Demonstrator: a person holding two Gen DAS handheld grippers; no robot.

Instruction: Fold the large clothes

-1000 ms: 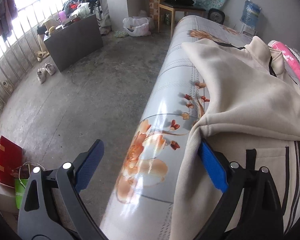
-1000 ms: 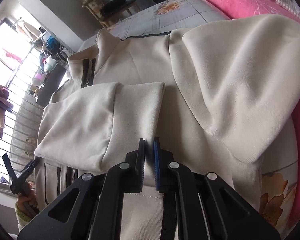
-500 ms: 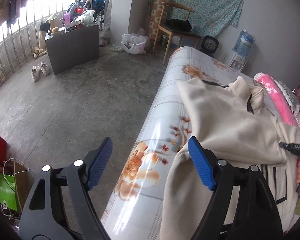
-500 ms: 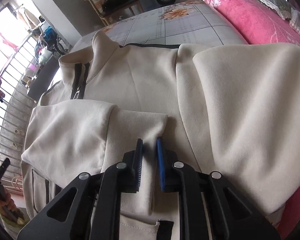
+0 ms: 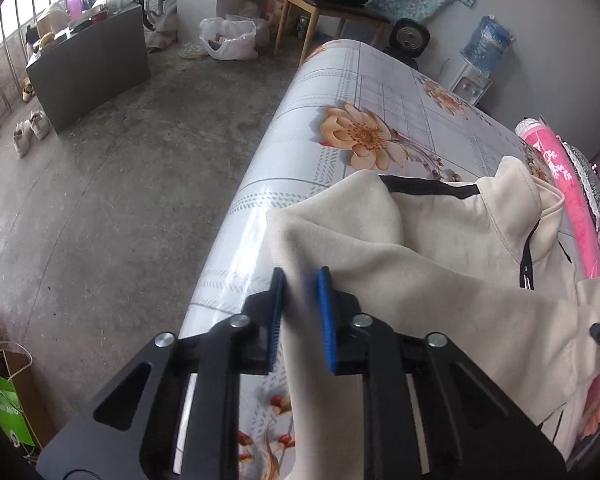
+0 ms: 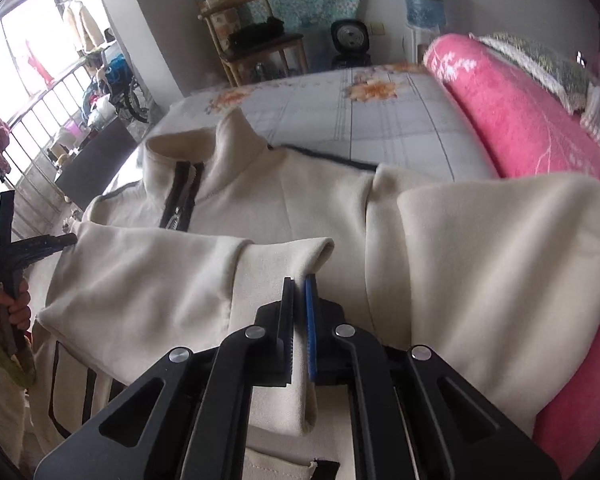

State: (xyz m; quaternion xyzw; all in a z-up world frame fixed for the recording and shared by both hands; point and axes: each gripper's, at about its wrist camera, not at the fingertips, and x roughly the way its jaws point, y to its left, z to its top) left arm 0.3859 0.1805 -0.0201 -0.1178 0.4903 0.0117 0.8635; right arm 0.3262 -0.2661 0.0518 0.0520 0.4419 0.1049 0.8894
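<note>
A cream zip jacket [image 5: 440, 260] with black trim lies on the flowered bed sheet [image 5: 340, 92], both sleeves folded across its front. My left gripper [image 5: 302, 308] sits at the bed's left edge. Its jaws are closing, and the jacket's shoulder edge is pinched between the blue pads. In the right wrist view the jacket [image 6: 300, 200] fills the middle, collar away from me. My right gripper [image 6: 299, 320] has its jaws closing on the cuff end of the folded sleeve [image 6: 160, 280]. The left gripper [image 6: 32, 244], held by a hand, shows at the far left.
A rolled pink blanket [image 6: 520, 120] runs along the bed's right side. Bare concrete floor [image 5: 120, 200] drops off left of the bed. Farther off stand a dark cabinet [image 5: 88, 68], a wooden chair [image 5: 332, 4] and a water dispenser [image 5: 488, 44]. Shopping bags [image 5: 8, 400] sit at the lower left.
My left gripper slid along the bed edge toward the jacket's shoulder, going from wide open to closed on the fabric. The right gripper rose a little and its narrow gap tightened on the cuff.
</note>
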